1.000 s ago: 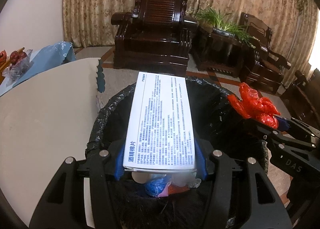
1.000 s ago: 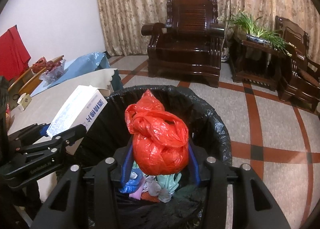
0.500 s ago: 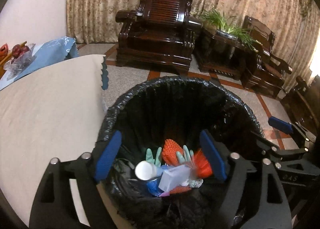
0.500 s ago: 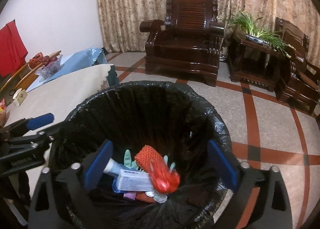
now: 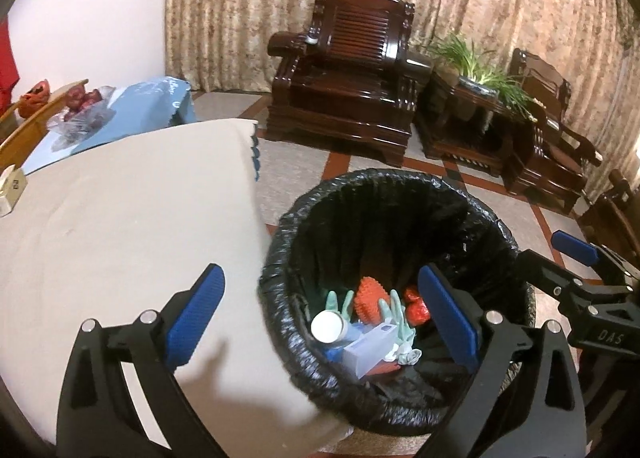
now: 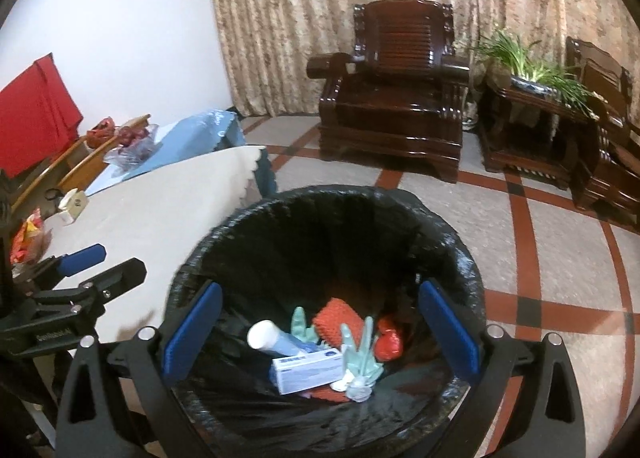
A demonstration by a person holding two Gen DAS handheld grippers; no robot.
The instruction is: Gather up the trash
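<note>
- Left gripper and right gripper: both wide apart, empty.
- Box and red bag lie in the bin, lower centre.
- Judged light; box stiff, take its long sides; bag soft, pinch its knot.

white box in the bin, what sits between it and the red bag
In the right wrist view, pale green rubber gloves lie between the white box and the red bag, all at the bottom of the black-lined bin.

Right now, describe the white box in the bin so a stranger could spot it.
Look inside the black-lined trash bin beside the cream-covered table. On top of the heap lies the white box, flat, with blue print, the only straight-edged item among green gloves and red bags.
</note>
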